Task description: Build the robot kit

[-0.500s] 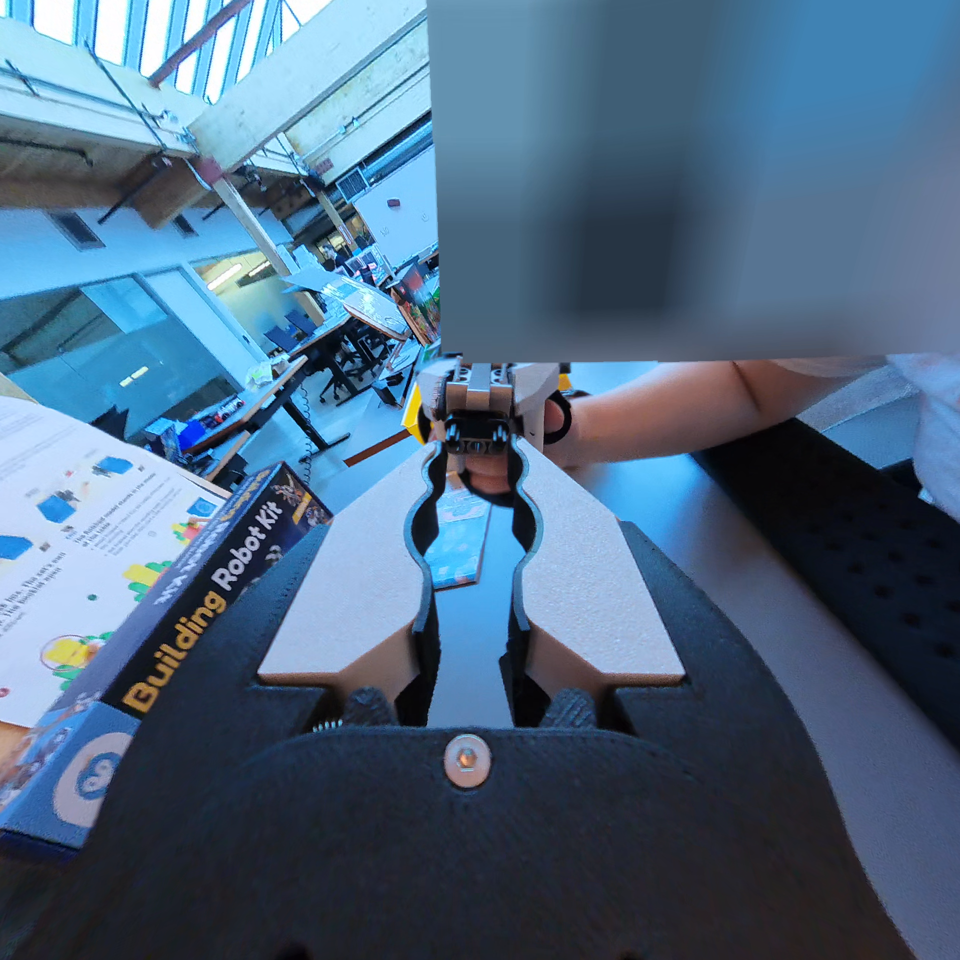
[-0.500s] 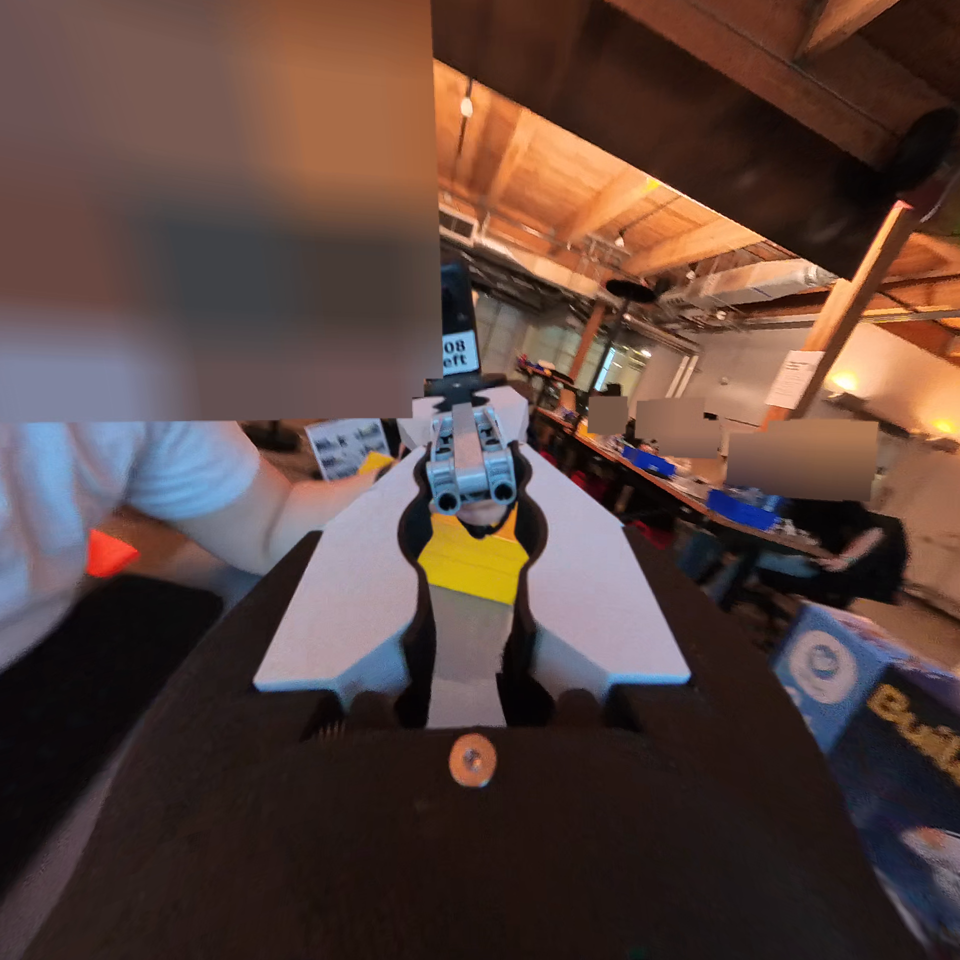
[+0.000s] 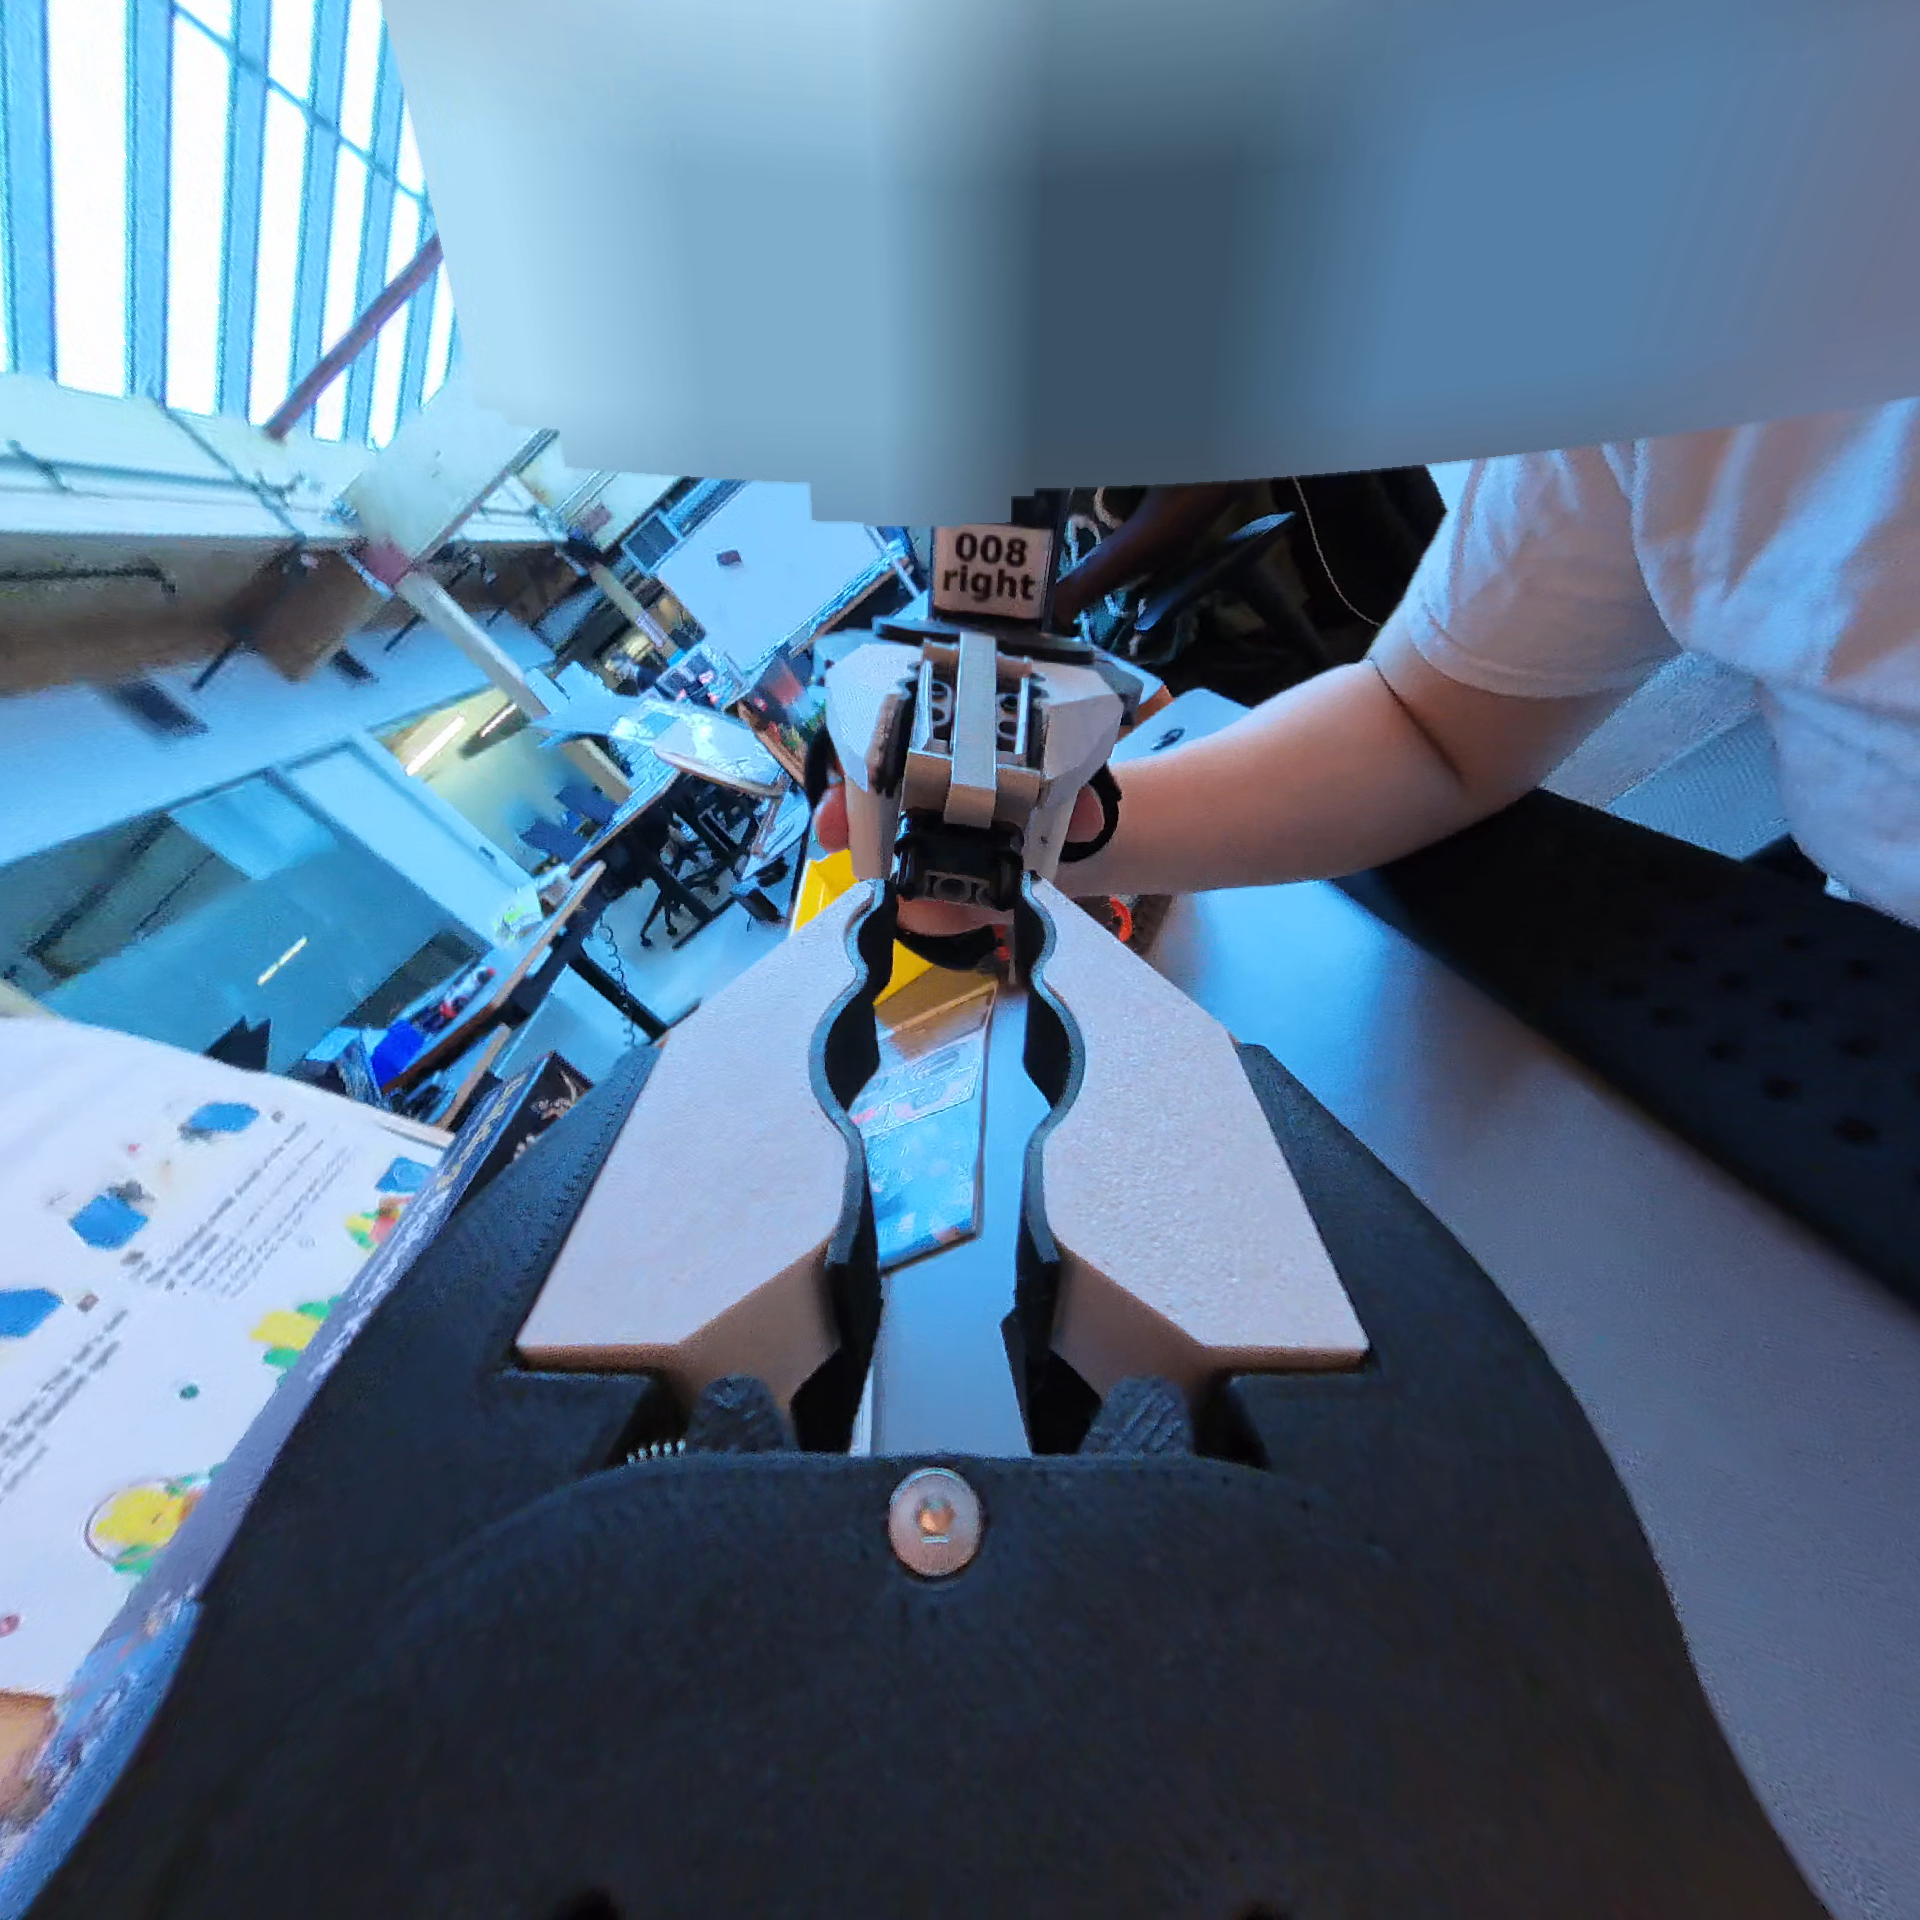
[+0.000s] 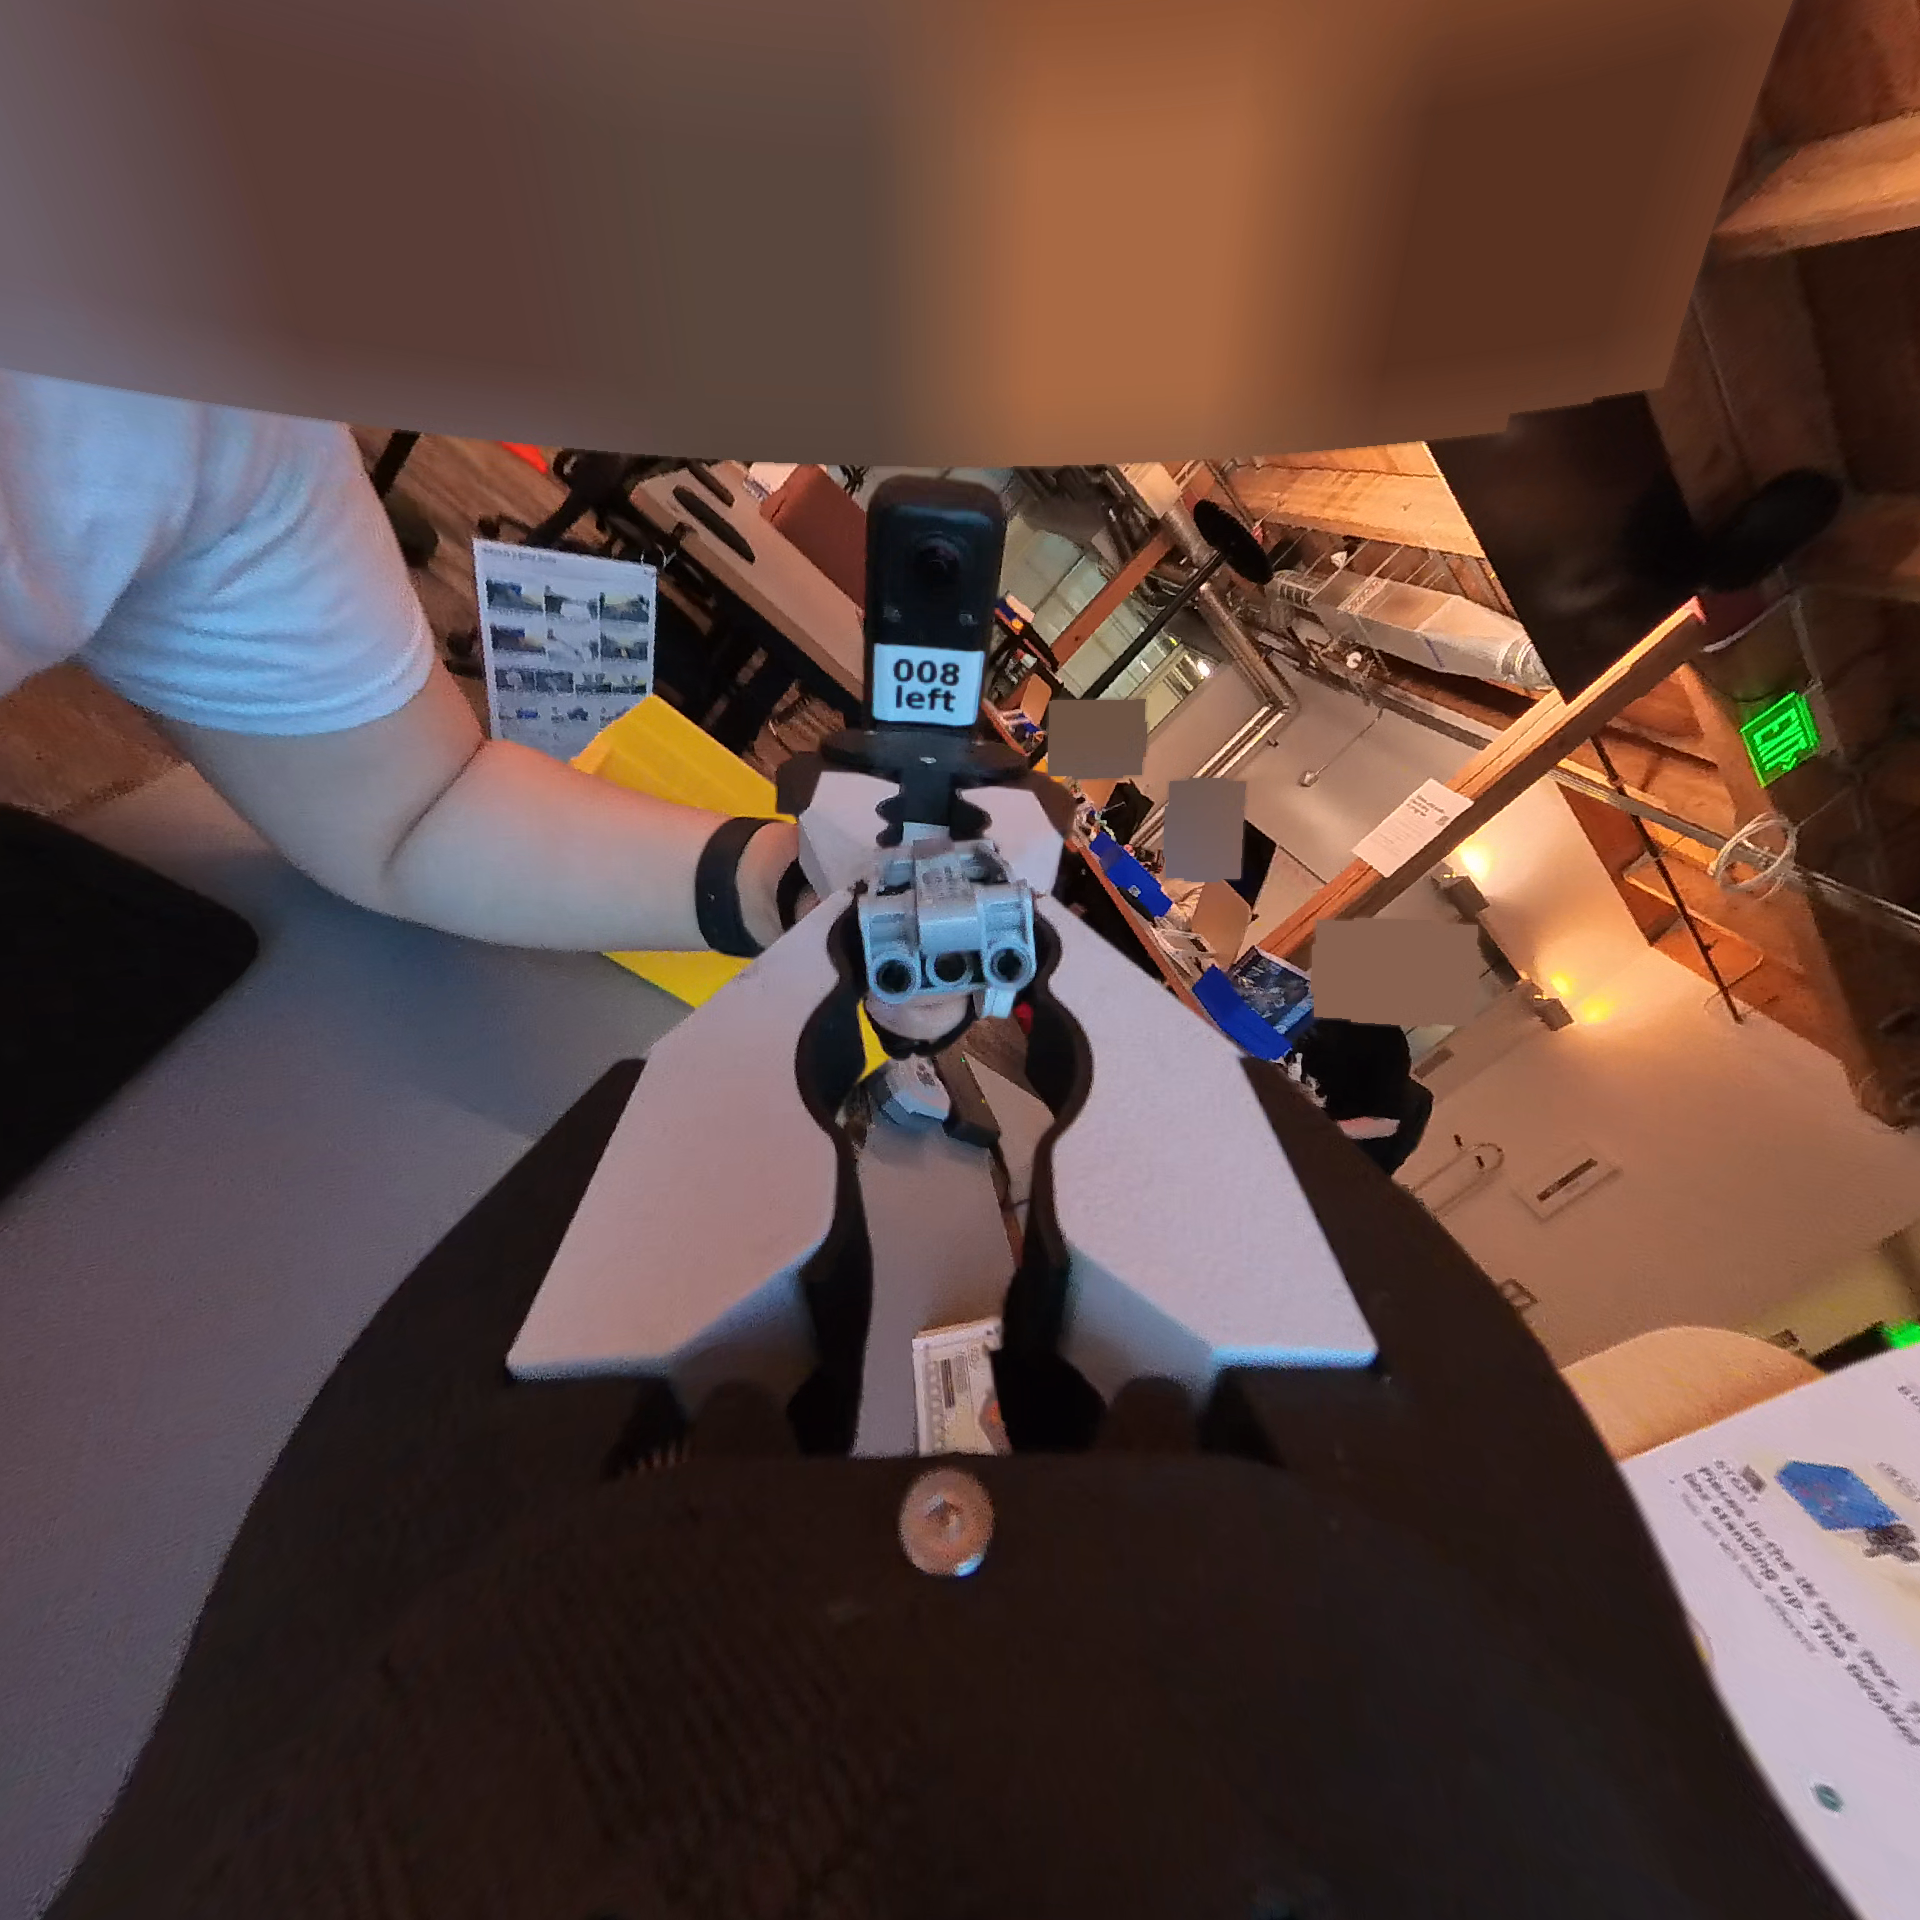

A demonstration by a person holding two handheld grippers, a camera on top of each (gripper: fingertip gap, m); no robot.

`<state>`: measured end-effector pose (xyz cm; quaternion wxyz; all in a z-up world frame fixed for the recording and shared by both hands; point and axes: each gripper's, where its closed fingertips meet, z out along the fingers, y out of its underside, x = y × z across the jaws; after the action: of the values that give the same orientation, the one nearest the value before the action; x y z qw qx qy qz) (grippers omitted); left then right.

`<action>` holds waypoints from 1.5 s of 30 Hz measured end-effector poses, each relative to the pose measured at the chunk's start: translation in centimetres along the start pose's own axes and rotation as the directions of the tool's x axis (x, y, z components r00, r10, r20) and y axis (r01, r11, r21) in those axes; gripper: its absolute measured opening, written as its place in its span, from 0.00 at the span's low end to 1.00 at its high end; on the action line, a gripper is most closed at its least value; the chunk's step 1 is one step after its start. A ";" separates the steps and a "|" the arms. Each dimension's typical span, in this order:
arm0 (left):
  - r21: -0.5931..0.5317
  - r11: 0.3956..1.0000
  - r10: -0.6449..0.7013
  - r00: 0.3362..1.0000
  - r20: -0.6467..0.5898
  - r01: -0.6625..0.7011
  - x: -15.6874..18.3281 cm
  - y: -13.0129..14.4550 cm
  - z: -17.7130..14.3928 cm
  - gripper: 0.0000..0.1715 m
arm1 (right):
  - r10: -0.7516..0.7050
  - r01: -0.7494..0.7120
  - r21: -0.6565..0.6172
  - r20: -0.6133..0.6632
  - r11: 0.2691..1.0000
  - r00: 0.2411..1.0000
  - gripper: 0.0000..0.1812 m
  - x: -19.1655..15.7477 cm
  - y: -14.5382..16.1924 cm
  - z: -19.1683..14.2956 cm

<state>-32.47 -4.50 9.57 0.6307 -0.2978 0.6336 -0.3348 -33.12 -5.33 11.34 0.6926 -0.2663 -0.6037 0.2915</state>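
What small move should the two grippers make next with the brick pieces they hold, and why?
Probably press the left gripper gently straight toward the right gripper. Each is shut on one end of the same grey brick assembly, tip facing tip above the table, and its black end piece looks in line.

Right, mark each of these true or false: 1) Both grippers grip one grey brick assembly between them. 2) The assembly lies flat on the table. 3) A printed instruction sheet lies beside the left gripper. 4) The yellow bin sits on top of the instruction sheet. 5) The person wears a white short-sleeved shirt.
1) True: the left gripper and the right gripper each pinch an end of the grey brick assembly.
2) False: it is held up above the table.
3) True: the instruction sheet lies to its left.
4) False: the yellow bin sits apart, behind the person's arm.
5) True: white short-sleeved shirt.
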 end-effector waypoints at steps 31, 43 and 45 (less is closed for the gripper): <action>-0.088 0.995 -0.052 0.999 0.000 0.052 -0.2 1.3 0.2 0.12 | 0.117 -0.118 0.054 0.017 0.992 0.993 0.15 0.1 1.2 -0.3; -0.049 0.986 -0.155 0.984 0.090 0.160 -3.2 1.2 -2.5 0.14 | 0.428 -0.298 -0.619 0.069 0.727 0.901 0.14 -2.6 12.1 -3.2; 0.042 0.970 -0.244 0.952 0.185 0.240 -5.6 -0.4 -4.2 0.11 | 0.552 -0.324 -0.739 0.077 0.591 0.830 0.14 -5.2 15.2 -4.2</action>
<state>-36.49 -0.02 13.16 0.6449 -0.3976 0.5264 -0.3859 -30.75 1.33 -3.72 0.3445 -0.6019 -0.6790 0.2410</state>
